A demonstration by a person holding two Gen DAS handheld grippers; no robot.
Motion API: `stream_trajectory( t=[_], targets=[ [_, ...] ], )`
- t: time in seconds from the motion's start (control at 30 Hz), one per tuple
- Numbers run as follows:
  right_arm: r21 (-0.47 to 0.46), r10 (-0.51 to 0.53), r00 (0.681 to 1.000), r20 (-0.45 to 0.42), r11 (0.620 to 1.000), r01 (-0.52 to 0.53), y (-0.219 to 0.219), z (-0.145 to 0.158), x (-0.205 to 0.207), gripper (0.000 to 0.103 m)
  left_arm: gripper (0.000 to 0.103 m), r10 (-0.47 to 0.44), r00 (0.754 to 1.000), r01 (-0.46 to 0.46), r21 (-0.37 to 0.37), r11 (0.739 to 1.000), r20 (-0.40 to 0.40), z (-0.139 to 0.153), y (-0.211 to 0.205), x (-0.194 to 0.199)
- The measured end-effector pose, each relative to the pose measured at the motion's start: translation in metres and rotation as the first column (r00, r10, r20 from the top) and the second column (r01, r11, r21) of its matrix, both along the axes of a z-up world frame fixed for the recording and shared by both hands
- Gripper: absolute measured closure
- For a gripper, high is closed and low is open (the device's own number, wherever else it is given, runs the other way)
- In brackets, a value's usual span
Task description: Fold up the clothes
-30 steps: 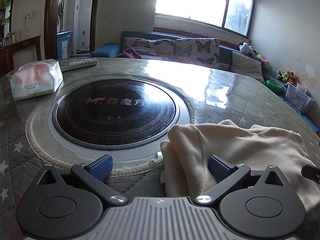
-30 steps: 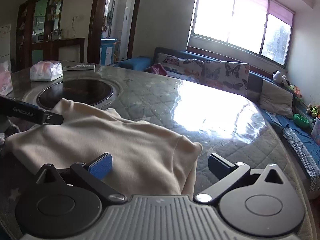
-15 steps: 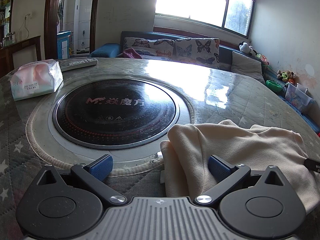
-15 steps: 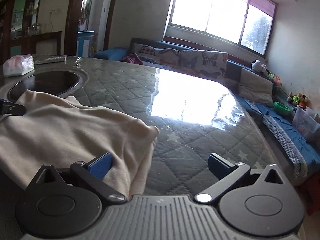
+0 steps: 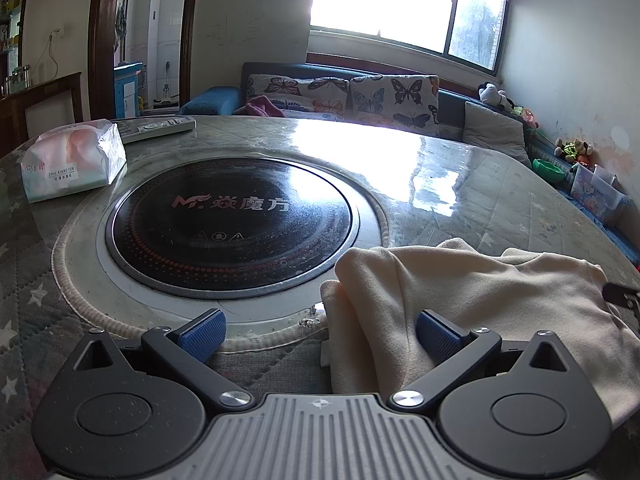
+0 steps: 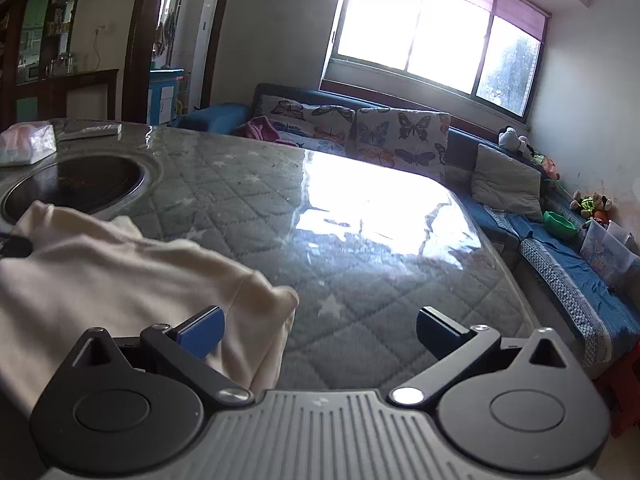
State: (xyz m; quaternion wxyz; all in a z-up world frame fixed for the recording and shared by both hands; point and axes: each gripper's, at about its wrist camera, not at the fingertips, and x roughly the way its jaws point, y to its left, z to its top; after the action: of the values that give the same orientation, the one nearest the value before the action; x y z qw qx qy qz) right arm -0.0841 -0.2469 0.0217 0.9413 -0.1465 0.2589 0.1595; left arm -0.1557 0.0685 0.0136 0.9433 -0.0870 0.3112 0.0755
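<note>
Both my grippers, left gripper (image 5: 318, 334) and right gripper (image 6: 320, 330), are wide open. The cream sweater (image 5: 480, 300), lower right, looks soft and floppy; I should pinch its edges.

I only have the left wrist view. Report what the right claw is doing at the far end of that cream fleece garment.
Observer: The right claw is open, jaws wide apart, pinching nothing.
Operator: Say where the cloth ends.
Observer: The cream fleece garment ends in a corner just past the claw's left blue-padded finger, short of the middle of the gap.
Operator: Now the other finger.
Observer: It has only the grey quilted table cover ahead of it, no cloth.
</note>
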Motion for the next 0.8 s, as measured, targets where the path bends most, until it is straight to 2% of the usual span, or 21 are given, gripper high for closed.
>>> stream_trajectory(
  t=[0.17, 0.27, 0.57, 0.7, 0.8],
  targets=[
    [-0.045, -0.043, 0.998, -0.036, 0.998, 0.041, 0.007, -0.007, 0.030, 0.000, 0.000, 0.000, 1.000, 0.000, 0.000, 1.000, 0.000, 0.000, 0.000, 0.000],
    [-0.019, -0.048, 0.997, -0.060, 0.999, 0.047, 0.002, -0.009, 0.035, 0.000, 0.000, 0.000, 1.000, 0.000, 0.000, 1.000, 0.000, 0.000, 0.000, 0.000],
    [0.009, -0.025, 0.999, -0.031, 1.000, 0.025, 0.000, 0.005, 0.021, 0.000, 0.000, 0.003, 1.000, -0.003, -0.002, 1.000, -0.004, 0.001, 0.000, 0.001],
    [0.022, 0.007, 1.000, -0.011, 1.000, -0.007, 0.004, 0.013, 0.011, 0.000, 0.000, 0.010, 1.000, -0.010, 0.006, 1.000, -0.003, 0.011, -0.001, 0.005],
    [0.038, 0.027, 1.000, -0.010, 0.999, -0.026, 0.008, 0.018, 0.006, 0.000, 0.000, 0.018, 1.000, -0.019, 0.042, 0.999, 0.003, 0.017, -0.002, 0.013]
  ],
)
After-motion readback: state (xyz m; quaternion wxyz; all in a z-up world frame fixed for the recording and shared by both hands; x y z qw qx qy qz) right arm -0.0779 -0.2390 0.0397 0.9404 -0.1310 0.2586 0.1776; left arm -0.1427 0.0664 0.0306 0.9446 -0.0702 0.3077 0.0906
